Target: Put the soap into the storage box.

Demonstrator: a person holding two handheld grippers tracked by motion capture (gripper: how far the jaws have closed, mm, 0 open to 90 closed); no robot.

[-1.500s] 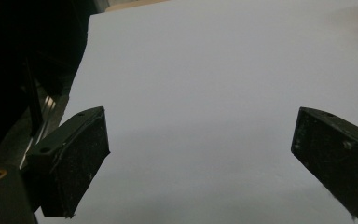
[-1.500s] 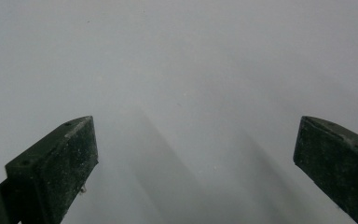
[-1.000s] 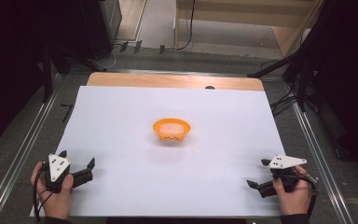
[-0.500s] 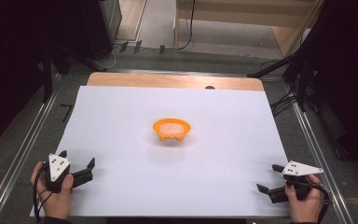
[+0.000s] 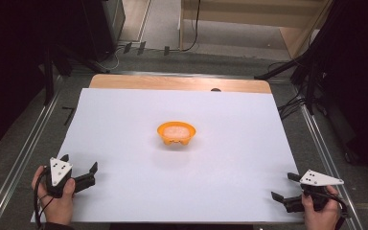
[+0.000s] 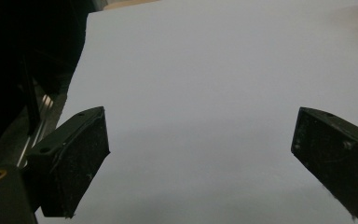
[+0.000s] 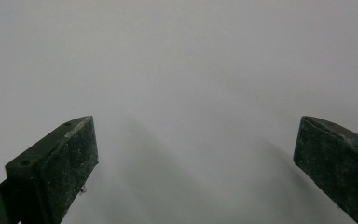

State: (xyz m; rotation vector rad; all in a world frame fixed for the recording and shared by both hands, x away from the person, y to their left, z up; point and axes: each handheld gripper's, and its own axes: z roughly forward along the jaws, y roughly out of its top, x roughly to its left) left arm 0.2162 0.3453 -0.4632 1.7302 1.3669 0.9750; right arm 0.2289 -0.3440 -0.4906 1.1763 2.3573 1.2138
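High view: small orange bowl (image 5: 176,132) holds pale pinkish contents.

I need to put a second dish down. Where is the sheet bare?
Nearly all of the white sheet is free: left, right and behind the orange bowl, and the wide strip between it and the near edge. Only the near corners are taken, by the left tool and right tool.

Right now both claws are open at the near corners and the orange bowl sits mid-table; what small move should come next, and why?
Probably ease the left claw forward and inward toward the bowl. Its jaws stand wide apart and already angle that way, nothing lies on the white sheet between them, and the bowl is well out of touch. The right claw sits at the near right corner, no closer to the bowl.
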